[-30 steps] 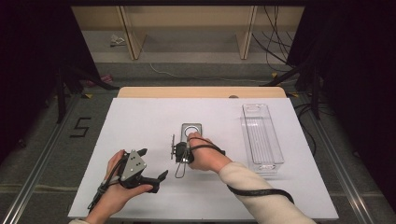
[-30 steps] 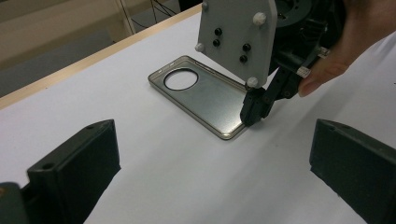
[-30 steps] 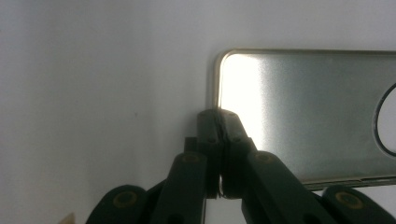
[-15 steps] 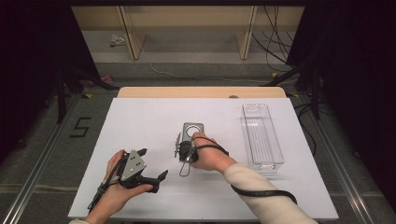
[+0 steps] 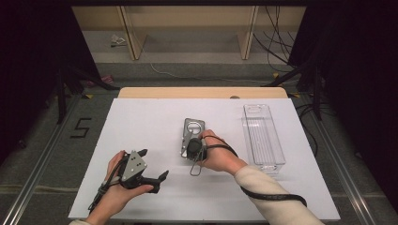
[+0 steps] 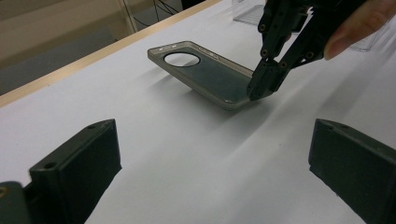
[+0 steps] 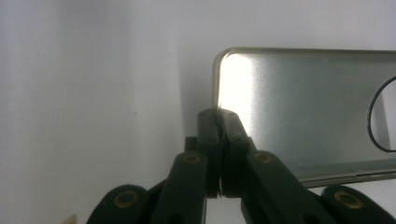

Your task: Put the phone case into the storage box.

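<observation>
A grey translucent phone case (image 5: pixel 192 131) with a round camera hole lies in the middle of the white table (image 5: pixel 141 122). My right gripper (image 5: pixel 187 151) is shut on its near corner. In the left gripper view that corner of the case (image 6: pixel 205 74) hangs a little above the table under the right gripper (image 6: pixel 260 91), while its far end rests down. In the right gripper view the closed jaws (image 7: pixel 218 114) pinch the rim of the case (image 7: pixel 303 112). My left gripper (image 5: pixel 153 164) rests at the front left, open and empty, jaws (image 6: pixel 215 163) pointing at the case.
A clear, long plastic tray (image 5: pixel 263 136) stands to the right of the case, also seen in the left gripper view as a clear tray (image 6: pixel 247 14) at the top. A wooden strip (image 5: pixel 202 92) runs along the table's far edge. A black cable (image 5: pixel 272 197) trails from the right hand.
My right gripper has shifted slightly and risen, tipping up the near end of the phone case. The left gripper has stayed in place.
</observation>
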